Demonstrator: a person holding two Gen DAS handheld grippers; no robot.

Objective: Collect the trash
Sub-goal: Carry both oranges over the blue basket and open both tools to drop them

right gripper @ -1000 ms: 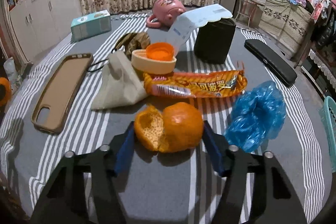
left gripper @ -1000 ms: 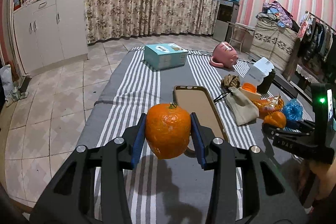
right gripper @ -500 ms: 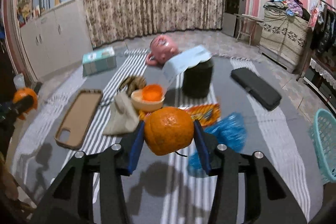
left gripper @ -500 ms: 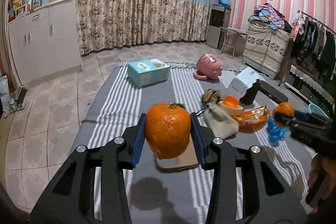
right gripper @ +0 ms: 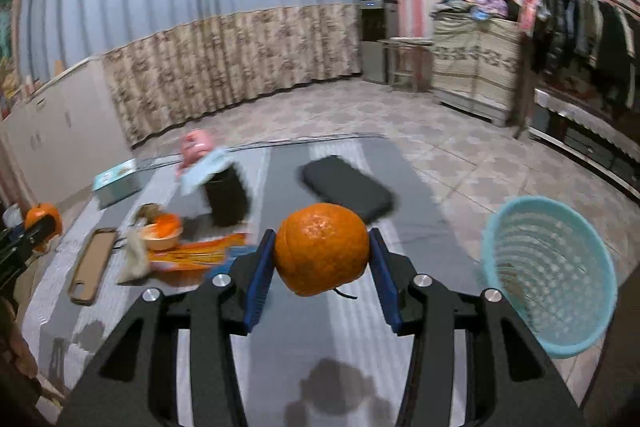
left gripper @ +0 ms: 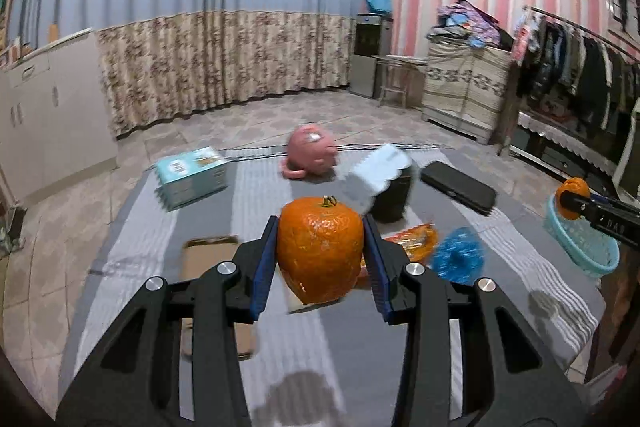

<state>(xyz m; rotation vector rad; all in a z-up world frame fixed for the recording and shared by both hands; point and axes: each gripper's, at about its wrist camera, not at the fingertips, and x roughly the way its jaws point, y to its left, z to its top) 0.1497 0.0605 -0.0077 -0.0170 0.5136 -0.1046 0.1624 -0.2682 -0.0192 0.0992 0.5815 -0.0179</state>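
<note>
The left gripper (left gripper: 320, 251) is clamped at a middling width on a hollow orange tangerine peel with a green stem nub (left gripper: 320, 249), both blue pads flat against its sides. The peel stands upright between them, stem nub up, torn edge down, its longer dimension running top to bottom. It hangs clear of the grey striped cloth covering the table (left gripper: 280, 347).

The right gripper (right gripper: 320, 255) likewise grips a second rounded orange tangerine peel (right gripper: 321, 249), pinched from both sides. This one lies wider than tall, its long axis running pad to pad, with a thin dark stalk trailing from the underside. It too is up off the cloth.

Just right of the right gripper, off the table's edge, sits a light blue perforated plastic basket (right gripper: 550, 279), tilted with its mouth facing the tool. Ahead and left of it are a black flat case (right gripper: 346, 189), a black cylindrical container with a pale paper sheet (right gripper: 226, 197), an orange foil snack wrapper (right gripper: 200, 253) and a tan phone case (right gripper: 92, 265). Just right of the left gripper's tips lies a crumpled blue plastic bag (left gripper: 458, 255).
</note>
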